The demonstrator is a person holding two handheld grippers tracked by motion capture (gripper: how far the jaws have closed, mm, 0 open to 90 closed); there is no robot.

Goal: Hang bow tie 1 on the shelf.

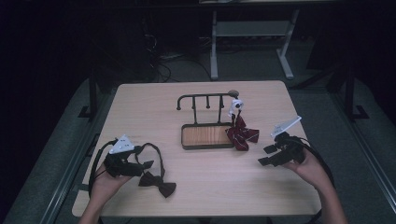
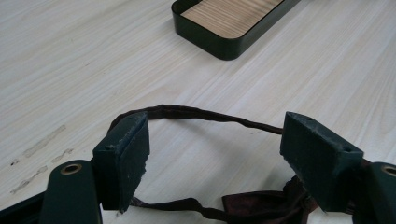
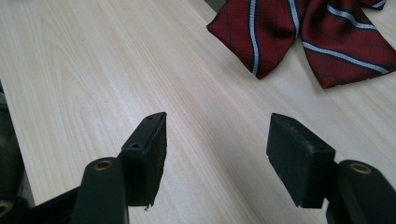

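Both tongs stand with jaws apart and hold nothing; the left tongs (image 1: 140,167) sit at the lower left of the high view, low over the dark brown bow tie (image 1: 157,183), whose thin strap (image 2: 205,113) loops on the table (image 1: 140,107) between and beyond the two pads in the left gripper view; the bow itself lies at the bottom edge of that view, close under the right-hand pad; the right tongs (image 1: 267,155) hover at the lower right of the high view, pointed toward the red striped bow tie (image 3: 299,35), which lies well ahead of the pads over bare wood.

Outward from both, at the centre of the high view, a dark tray (image 1: 205,136) with a wooden floor carries a rail of hooks (image 1: 205,100); the red tie rests against the tray's right end.

Judged from here, a closing grip on the left could catch only the thin strap, so the bow would dangle and swing, or the strap slip free; a low approach could also scrape the pads on the table.

Whether the red tie hangs from the rail or merely leans there is hard to tell; the pale object (image 1: 236,106) above it is too small to identify; the brown bow is cut off in the left gripper view.
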